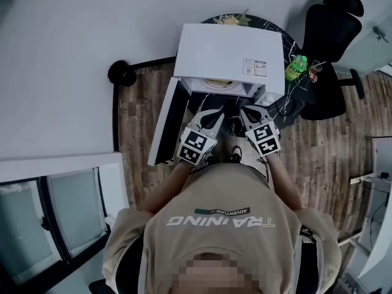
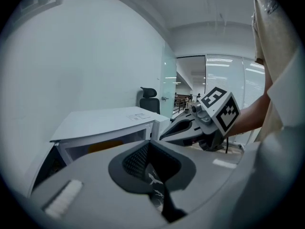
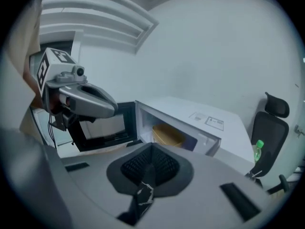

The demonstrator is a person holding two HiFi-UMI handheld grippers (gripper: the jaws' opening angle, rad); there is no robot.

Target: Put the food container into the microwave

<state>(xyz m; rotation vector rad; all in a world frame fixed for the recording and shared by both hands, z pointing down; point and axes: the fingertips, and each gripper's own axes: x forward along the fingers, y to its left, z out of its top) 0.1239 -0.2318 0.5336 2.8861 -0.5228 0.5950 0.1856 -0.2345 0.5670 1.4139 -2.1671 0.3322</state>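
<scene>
- Dark table [image 1: 293, 94] carries the microwave [image 1: 229, 51], its door [image 1: 164, 124] open at nine o'clock.
- Food container [image 3: 167, 135] sits inside, at twelve o'clock.
- Left gripper [image 1: 213, 118] and right gripper [image 1: 248, 112]: jaws together, empty.
- Probably best next: swing the door shut slowly.

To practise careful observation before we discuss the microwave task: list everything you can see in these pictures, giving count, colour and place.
microwave: one, white, on the table
microwave door: one, dark inside, swung open to the left
food container: one, yellowish, inside the microwave
table: one, dark marbled, under the microwave
bottle: one, green, on the table right of the microwave
office chair: one, black, beyond the table at the right
floor: brown wood pattern, around the table
shirt: one, beige, on the person
left tool: one, grey with marker cube, before the open microwave, jaws together, empty
right tool: one, grey with marker cube, beside the left tool, jaws together, empty
</scene>
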